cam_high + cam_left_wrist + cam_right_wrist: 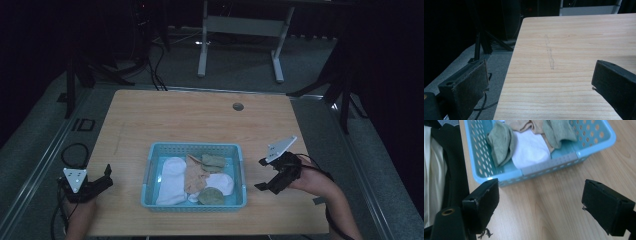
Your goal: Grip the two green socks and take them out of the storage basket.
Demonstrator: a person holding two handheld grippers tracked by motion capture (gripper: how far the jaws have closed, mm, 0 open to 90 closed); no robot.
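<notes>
A light blue perforated basket [150, 170] sits at the table's front middle and holds several socks: white ones [172, 180], a tan one [195, 175] and green ones [214, 161]. My left gripper [106, 176] rests open at the table's front left edge, its jaws wide apart over bare wood [564, 75]. My right gripper [261, 174] stands open just right of the basket, tilted toward it. In the right gripper view the basket's near wall [549, 166] lies a short way beyond the jaws, with a green sock [501, 142] and a white sock [530, 150] inside.
The wooden table [200, 120] has a small round grommet [238, 106] near its far edge. Dark stands and cables [155, 65] and a grey desk frame [240, 30] lie beyond on the carpet. The floor drops off left of the table [491, 62].
</notes>
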